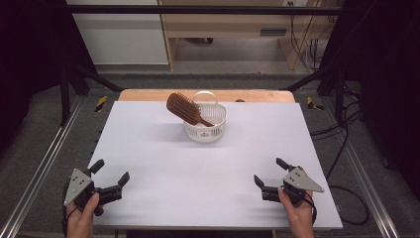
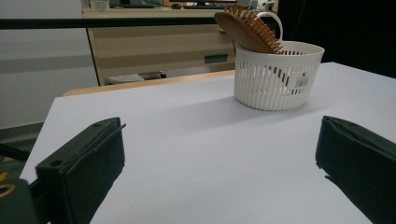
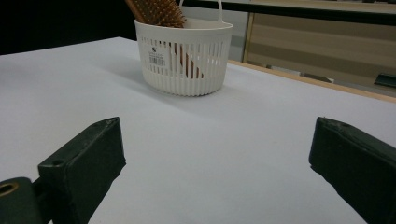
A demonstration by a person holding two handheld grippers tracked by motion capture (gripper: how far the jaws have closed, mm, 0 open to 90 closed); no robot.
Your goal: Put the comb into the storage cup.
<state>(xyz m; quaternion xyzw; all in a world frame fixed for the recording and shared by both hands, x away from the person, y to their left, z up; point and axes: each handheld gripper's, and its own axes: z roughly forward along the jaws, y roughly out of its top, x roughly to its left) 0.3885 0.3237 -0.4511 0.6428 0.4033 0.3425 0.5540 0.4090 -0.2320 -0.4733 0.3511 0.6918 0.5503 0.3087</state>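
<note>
A small white slotted basket with a thin hoop handle stands at the far middle of the white table. A brown wooden hairbrush leans in it, handle down and bristled head sticking out over the left rim. My left gripper rests open at the near left corner, nothing between its jaws. My right gripper rests open at the near right, also holding nothing. Both point toward the basket from well short of it.
The table's wooden far edge shows behind the white sheet. Metal rails run along both sides, and cables lie on the floor at the right. A pale wooden cabinet stands beyond the table.
</note>
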